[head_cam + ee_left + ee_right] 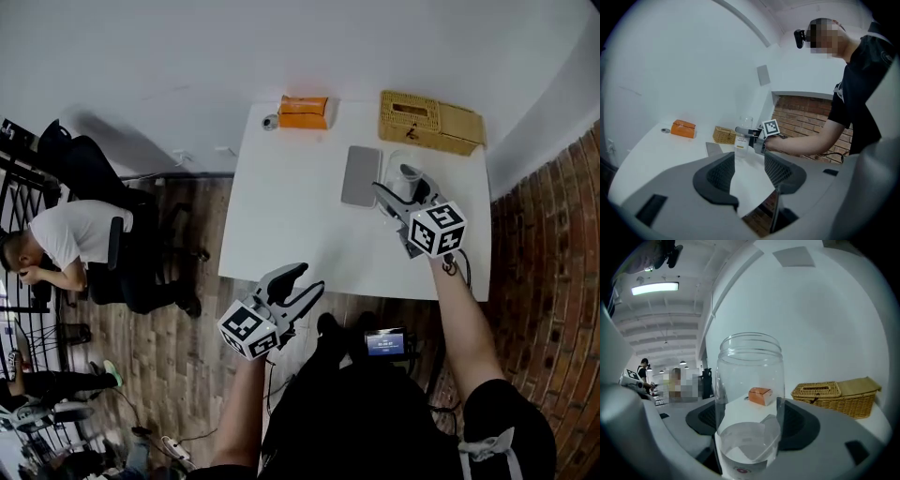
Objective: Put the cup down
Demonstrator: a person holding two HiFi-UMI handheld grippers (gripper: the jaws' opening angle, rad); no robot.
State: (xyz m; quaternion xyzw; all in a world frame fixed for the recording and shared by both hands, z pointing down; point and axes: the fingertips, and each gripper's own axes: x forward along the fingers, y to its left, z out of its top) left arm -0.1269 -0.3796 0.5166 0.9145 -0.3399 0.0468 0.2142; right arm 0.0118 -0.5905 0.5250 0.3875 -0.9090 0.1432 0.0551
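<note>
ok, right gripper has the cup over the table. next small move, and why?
Probably lower the right gripper straight down until the cup meets the table, then open. The fingers clamp the cup on both sides, and it seems to hang just above the tabletop beside the grey pad.

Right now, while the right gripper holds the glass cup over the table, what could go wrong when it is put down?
1. The grey pad lies right beside the glass cup. If the base lands half on the pad's edge, the cup might tip.
2. The right gripper holds smooth glass by its sides only, so the cup may slip or strike the table hard.
</note>
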